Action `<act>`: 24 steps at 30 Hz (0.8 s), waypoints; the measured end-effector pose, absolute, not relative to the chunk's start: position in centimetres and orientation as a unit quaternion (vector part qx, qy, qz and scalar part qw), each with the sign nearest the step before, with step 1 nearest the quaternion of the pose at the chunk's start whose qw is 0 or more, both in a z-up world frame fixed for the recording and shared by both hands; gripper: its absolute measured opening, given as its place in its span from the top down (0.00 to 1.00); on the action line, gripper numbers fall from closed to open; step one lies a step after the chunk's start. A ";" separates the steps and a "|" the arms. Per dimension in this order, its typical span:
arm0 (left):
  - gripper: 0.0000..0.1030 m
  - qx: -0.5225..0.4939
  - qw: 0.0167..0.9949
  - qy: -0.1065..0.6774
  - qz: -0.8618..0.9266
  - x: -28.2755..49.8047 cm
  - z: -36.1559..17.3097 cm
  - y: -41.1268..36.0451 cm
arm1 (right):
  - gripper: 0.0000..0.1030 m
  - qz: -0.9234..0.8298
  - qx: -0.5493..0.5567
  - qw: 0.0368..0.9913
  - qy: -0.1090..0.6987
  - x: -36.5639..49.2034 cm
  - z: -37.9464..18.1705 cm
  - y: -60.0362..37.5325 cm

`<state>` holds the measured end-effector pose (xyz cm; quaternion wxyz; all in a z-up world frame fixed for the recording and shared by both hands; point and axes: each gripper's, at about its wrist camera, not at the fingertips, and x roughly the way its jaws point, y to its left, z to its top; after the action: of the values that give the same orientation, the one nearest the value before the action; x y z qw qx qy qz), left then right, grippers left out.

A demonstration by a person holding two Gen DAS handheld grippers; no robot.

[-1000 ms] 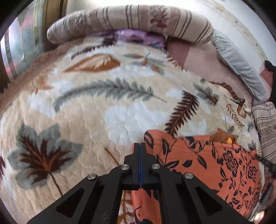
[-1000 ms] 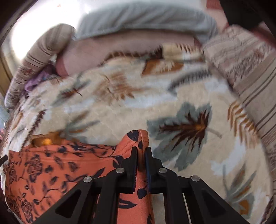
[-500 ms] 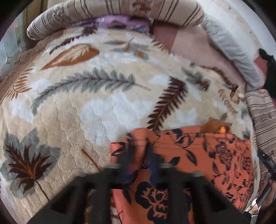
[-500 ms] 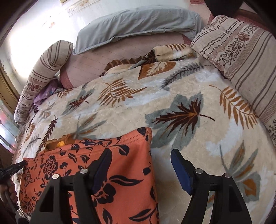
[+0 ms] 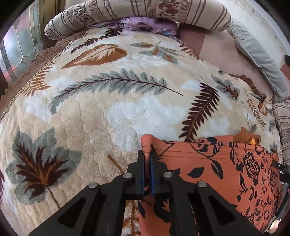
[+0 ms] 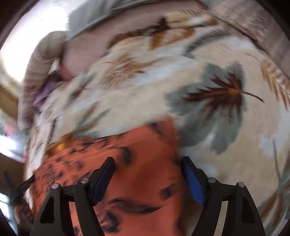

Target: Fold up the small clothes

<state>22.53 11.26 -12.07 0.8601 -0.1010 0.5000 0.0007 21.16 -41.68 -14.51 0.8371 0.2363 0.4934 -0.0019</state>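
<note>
Leaf-print blanket [image 5: 112, 112] under orange garment [image 5: 226, 172]

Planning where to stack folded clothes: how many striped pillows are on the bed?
2. One striped pillow lies along the far edge of the leaf-print blanket, above a purple cloth. Another striped pillow sits at the right edge. More may lie out of frame.
</note>
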 end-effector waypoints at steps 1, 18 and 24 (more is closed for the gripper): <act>0.92 -0.110 0.858 0.501 -0.003 22.2 -11.6 11.6 | 0.23 -0.001 0.253 0.837 0.485 20.9 -14.2 -42.0; 0.49 -0.059 0.863 0.500 -0.030 9.1 -12.4 6.8 | 0.28 0.098 0.381 0.791 0.468 5.6 -15.0 -38.2; 0.48 -0.056 0.878 0.475 -0.021 6.6 -9.5 6.8 | 0.26 0.100 0.442 0.805 0.383 0.8 -11.3 -39.8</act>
<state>6.64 6.79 -9.49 0.8782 -0.0564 0.4745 -0.0206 0.76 -39.77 -11.27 0.8052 0.4418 0.3829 0.0995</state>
